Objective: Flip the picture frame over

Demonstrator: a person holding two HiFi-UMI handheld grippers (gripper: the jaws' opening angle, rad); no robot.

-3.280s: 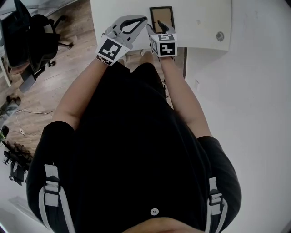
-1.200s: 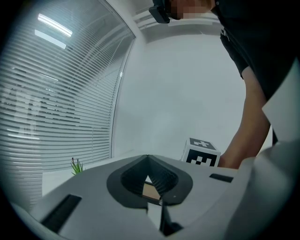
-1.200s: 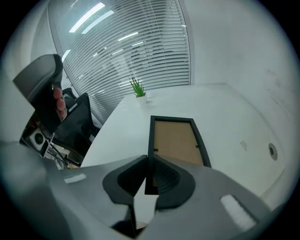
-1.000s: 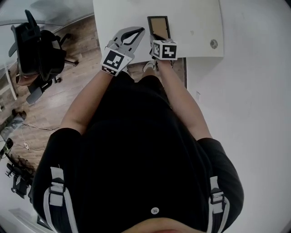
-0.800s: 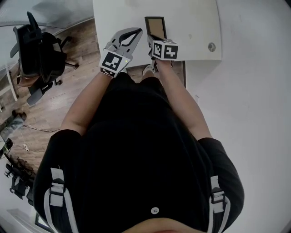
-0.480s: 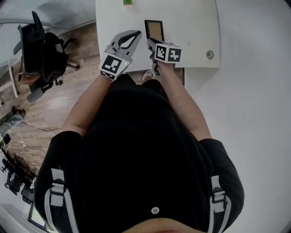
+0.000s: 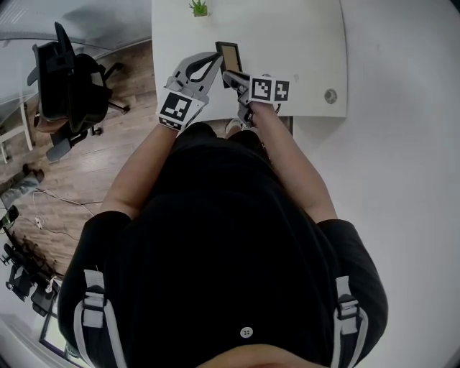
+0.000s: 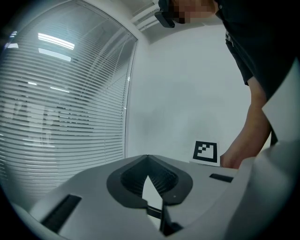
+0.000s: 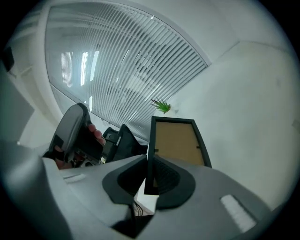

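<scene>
The right gripper [image 9: 146, 163] is clamping its jaws on the near corner of the black picture frame [image 9: 178, 140], with one side rail running down between the pads. The frame's brown backing is facing that gripper's camera. In the head view the frame [image 7: 230, 55] is being held clear of the white table [image 7: 302, 43], tilted up on edge above the table's near half.

The left gripper [image 7: 215, 56] is hovering with its jaw tips touching each other and nothing between them. Its tip is sitting just beside the frame's left edge; whether it is touching the frame cannot be told.

Compared with a second ago, the frame is no longer lying flat with its backing up. It is raised and turned, so it is looking narrower from above. Both grippers are sitting further up the picture than before. A small green plant [image 7: 199, 8] is now showing at the table's far edge.
</scene>
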